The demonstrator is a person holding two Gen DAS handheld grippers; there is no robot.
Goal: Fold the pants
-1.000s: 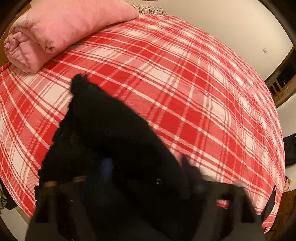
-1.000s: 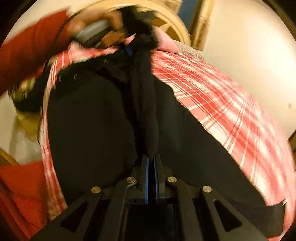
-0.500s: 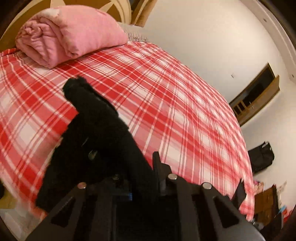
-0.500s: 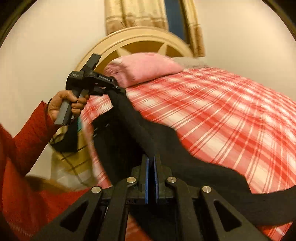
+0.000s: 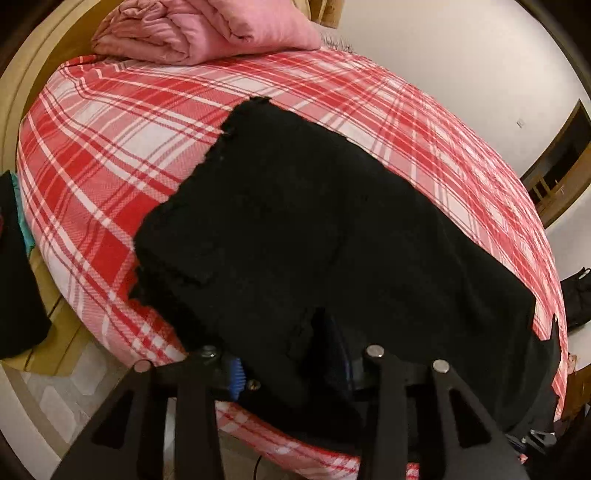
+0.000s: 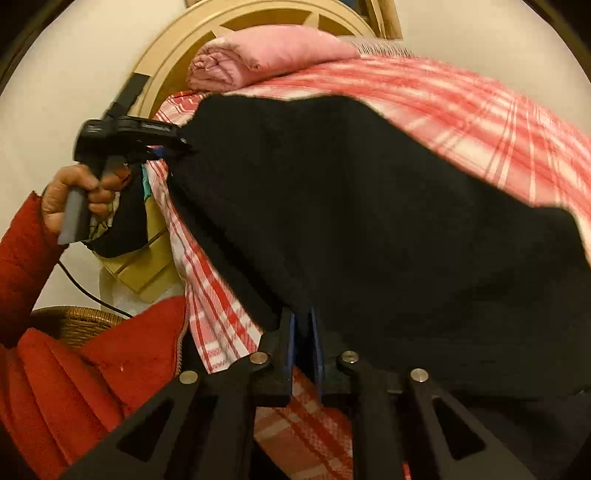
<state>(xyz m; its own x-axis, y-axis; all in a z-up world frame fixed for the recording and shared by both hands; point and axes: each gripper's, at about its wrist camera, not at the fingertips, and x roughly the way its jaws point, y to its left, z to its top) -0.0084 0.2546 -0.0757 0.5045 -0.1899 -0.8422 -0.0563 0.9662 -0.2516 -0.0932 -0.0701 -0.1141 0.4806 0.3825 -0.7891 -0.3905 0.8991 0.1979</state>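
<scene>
Both jaw pairs bite the black pants (image 5: 314, 229): left gripper (image 5: 291, 369) at six o'clock with fingers wide apart around bunched cloth, right gripper (image 6: 303, 332) pinched tight on the near edge. Pants spread over the plaid bedspread (image 5: 110, 155); pink blanket (image 5: 207, 29) at twelve.

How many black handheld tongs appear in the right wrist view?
2. The left tongs are at upper left, touching a corner of the black fabric pants. The right tongs are at bottom centre, shut on the pants' near edge. None seems hidden.
</scene>
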